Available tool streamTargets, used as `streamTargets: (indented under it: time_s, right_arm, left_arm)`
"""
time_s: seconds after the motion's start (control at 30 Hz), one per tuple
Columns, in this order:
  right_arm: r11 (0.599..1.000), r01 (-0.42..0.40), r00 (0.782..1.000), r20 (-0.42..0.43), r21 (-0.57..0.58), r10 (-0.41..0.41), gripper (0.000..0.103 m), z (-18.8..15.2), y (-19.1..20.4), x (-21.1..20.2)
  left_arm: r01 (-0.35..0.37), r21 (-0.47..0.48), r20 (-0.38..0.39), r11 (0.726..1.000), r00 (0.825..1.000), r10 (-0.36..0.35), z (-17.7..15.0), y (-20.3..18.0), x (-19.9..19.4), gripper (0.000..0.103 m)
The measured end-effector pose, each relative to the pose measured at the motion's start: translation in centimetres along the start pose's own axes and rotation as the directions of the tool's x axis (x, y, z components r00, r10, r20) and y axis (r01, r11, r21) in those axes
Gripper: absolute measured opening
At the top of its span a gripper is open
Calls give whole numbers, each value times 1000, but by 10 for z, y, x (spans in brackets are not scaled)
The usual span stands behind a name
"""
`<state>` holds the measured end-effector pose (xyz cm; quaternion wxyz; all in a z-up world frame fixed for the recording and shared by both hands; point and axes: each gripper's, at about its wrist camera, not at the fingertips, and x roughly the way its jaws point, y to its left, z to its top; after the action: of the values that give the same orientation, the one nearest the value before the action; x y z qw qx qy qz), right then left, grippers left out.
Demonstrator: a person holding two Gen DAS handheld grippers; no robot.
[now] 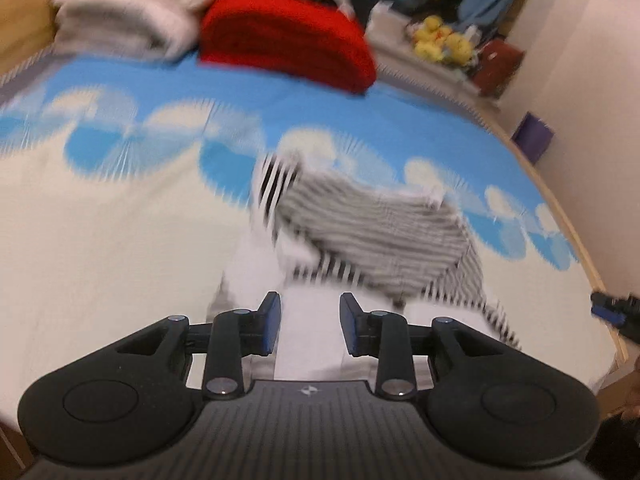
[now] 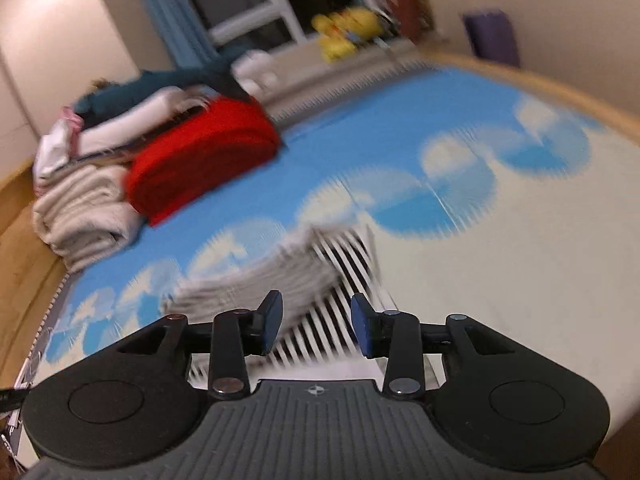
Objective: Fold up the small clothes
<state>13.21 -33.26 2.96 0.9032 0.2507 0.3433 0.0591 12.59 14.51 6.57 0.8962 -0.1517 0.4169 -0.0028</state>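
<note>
While both views are smeared by motion blur, the left gripper (image 1: 309,320) is seen with its blue-padded fingers set partly apart and nothing between them; no cloth is touched by either pad. The right gripper (image 2: 316,322) is likewise found released, with a clear gap between its fingers and nothing grasped. A striped garment (image 1: 384,236) is laid on the bed sheet (image 1: 120,240), just beyond and slightly to the right of the left gripper's fingertips. In the right wrist view the same striped garment (image 2: 304,280) is seen directly ahead of the fingertips, partly behind them, apart from the pads. Its fabric is marked with fine black-and-white stripes, and one part is folded over another, so a rumpled, irregular outline is formed. The sheet is printed with blue sky and white clouds above a plain white area. At the far end a folded red blanket (image 1: 284,36) and a stack of pale towels (image 1: 124,12) are piled side by side, touching.
</note>
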Motion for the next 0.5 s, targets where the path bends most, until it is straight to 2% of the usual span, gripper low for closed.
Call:
streamTargets:
  time_s: [0.13,0.2,0.27,0.37,0.43,0.5]
  right_arm:
    - [994,83,991,-115,70,-74,40,-55,-34,7]
    - [985,126,973,-208,121,-99,42,-71,-47,17]
    - [983,132,957,-275,127,-93,42,-81,-53,32]
    - [981,178,934,-328,81,-143,44,-90,-54,49]
    - [982,181,916,-374,60,-147,44,-95,-53,59]
    - [979,200,897,-409,42,-165,45,-101,-56,67]
  left_arm:
    - [-27,-55,-119,998,993,21,-42,16,15,38]
    - [-29,-82,-146,996,989,17,-54,26,24,58]
    - [-54,-93,-162,994,986,38,-63,35,34,67]
    - [-58,-144,-183,988,983,31,-82,53,52,70]
    - [-111,-217,-277,970,960,48,-88,65,68,70]
    - [-79,-284,-282,956,959,-4,-90,71,72,70]
